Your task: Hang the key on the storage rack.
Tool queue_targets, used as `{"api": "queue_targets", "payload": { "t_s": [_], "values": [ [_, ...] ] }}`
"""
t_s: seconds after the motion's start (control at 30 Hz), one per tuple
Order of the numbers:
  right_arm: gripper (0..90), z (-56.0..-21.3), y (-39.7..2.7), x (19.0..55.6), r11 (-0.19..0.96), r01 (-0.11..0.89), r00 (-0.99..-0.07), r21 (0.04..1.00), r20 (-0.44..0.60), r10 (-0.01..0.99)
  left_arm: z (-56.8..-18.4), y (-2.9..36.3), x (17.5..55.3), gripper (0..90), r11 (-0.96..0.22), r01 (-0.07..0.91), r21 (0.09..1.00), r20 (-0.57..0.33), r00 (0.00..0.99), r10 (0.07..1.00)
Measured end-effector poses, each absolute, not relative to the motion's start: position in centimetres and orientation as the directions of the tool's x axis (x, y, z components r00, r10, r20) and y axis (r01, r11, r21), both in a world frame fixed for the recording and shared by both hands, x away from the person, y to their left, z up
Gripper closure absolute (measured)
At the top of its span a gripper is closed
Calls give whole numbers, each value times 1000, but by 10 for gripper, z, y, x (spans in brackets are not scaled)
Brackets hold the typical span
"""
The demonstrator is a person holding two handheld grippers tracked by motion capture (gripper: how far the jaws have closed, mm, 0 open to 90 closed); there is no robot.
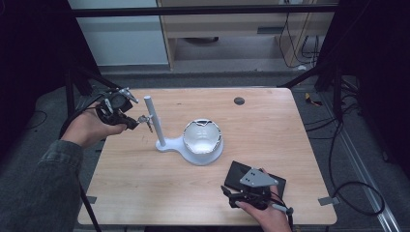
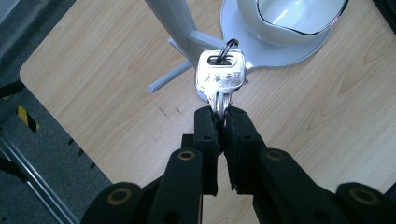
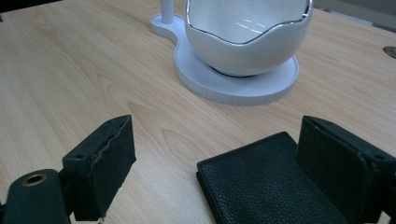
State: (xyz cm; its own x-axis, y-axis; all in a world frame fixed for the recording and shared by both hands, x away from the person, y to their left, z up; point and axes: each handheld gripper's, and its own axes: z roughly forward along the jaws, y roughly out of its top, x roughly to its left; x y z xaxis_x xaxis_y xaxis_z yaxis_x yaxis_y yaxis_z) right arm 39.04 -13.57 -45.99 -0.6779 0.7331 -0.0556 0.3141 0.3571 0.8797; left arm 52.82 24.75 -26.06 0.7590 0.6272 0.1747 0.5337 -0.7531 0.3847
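The left gripper (image 2: 220, 122) has its two black jaws pressed together on the blade of a silver key (image 2: 220, 77). The key's long axis runs straight on from the jaws, with its flat head pointing away from the gripper toward the white post (image 2: 173, 21). A dark ring (image 2: 227, 48) passes through the slot in the head. In the high view the left gripper (image 1: 140, 122) is held above the table's left part, just beside the post (image 1: 153, 121), and the key (image 1: 146, 120) hangs at the jaw tips close to it. A short peg (image 2: 206, 40) juts from the post right behind the key's head; whether they touch cannot be told.

The post rises from a white stand (image 1: 193, 153) whose round base carries a white bowl (image 1: 202, 136) with a wavy dark-edged rim.

The right gripper (image 3: 212, 161) is spread wide, its pads well apart and gripping nothing. It sits low over the wooden table (image 1: 270, 125) at the near right. A black leather wallet (image 3: 268, 184) lies flat on the table between the jaws, nearer the right-hand one, whose pad appears to rest at its edge. In the high view the right gripper (image 1: 231, 193) sits at the wallet (image 1: 241, 174), well apart from the stand.

A small dark round disc (image 1: 239, 101) is set in the tabletop near the far edge.
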Motion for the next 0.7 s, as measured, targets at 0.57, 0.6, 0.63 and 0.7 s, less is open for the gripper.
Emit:
{"api": "queue_targets", "payload": {
  "t_s": [0.57, 0.6, 0.63, 0.7],
  "values": [
    [118, -466, -146, 396, 349, 358, -648, 866, -38, 760, -272, 253, 544, 886, -697, 574, 430, 120, 728, 674],
    [118, -466, -146, 396, 350, 359, -649, 865, -38, 760, -273, 254, 545, 886, -690, 575, 439, 109, 729, 676],
    [118, -466, -146, 396, 350, 359, -649, 865, -38, 760, -273, 254, 545, 886, -690, 575, 439, 109, 729, 676],
    [118, -466, -147, 395, 354, 358, -647, 864, -44, 762, -276, 256, 546, 886, -679, 577, 455, 102, 723, 683]
  ]
}}
